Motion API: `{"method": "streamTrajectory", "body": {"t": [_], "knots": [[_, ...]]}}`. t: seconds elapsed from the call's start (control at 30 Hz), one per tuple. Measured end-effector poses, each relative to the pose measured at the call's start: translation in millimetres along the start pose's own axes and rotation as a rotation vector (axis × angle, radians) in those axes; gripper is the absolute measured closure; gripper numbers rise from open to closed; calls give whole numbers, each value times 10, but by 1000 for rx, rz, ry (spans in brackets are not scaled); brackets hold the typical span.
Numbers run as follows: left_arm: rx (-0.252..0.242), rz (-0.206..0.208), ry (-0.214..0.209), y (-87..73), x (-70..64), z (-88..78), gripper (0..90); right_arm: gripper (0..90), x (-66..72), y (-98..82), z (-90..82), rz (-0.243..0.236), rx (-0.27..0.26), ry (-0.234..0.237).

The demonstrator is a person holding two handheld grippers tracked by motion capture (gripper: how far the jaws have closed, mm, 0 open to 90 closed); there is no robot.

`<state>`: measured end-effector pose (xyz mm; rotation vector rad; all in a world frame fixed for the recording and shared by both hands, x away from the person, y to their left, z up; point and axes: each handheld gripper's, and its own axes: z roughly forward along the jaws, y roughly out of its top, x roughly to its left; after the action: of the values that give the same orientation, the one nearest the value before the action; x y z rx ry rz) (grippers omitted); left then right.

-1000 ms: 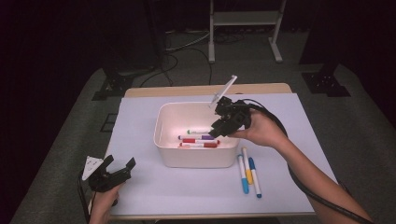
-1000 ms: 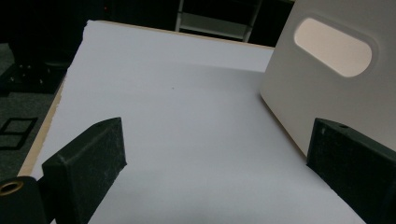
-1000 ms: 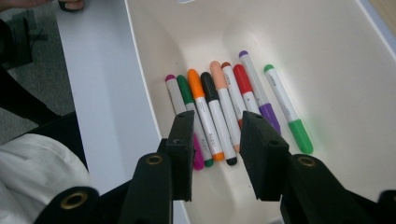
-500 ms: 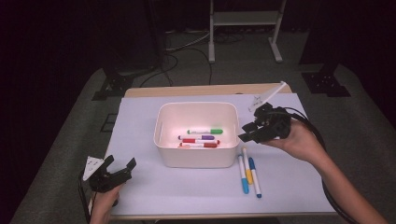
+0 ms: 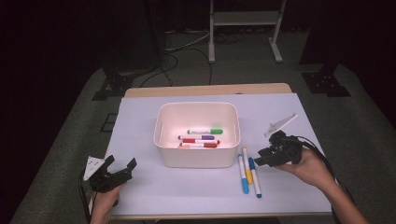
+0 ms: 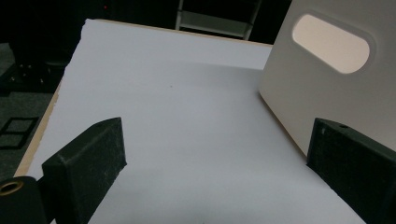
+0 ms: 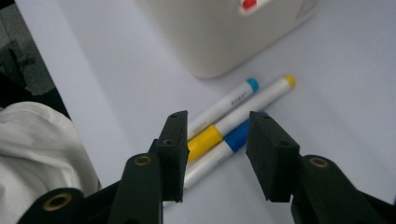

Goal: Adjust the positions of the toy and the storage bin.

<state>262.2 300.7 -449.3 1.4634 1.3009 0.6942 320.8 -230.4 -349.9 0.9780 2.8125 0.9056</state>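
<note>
Right of the bin (image 5: 196, 161), on the white sheet (image 5: 140, 121) toward the table's near edge: three markers (image 5: 249, 173) lying side by side, touching, ends pointing to and from the bin. Light blue, yellow, darker blue.

Right gripper (image 5: 262, 157) hangs just over them, jaws partly apart and just been opening, nothing between them. In the right gripper view (image 7: 215, 154) the yellow marker (image 7: 233, 123) sits in line with the gap, so it looks like the next pick.

Bin holds four markers (image 5: 201, 138) already: green, purple, red and one more red or orange. Loose three probably go the same way.

Left gripper (image 5: 117, 168) near the front-left corner, jaws wide apart, empty, pointed at the bin's side wall (image 6: 327, 84). Likely parked, or ready to steady the bin.
</note>
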Motion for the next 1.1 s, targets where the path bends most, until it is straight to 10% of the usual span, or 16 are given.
{"method": "streamTrajectory", "body": {"t": [0.43, 1.1], "knots": [[-4, -7, 3, 2, 13, -11, 31, 535, -19, -293, 498, 66, 53, -37], [-8, -13, 6, -1, 23, -20, 32, 536, -99, -472, 583, 99, 104, -177]]}}
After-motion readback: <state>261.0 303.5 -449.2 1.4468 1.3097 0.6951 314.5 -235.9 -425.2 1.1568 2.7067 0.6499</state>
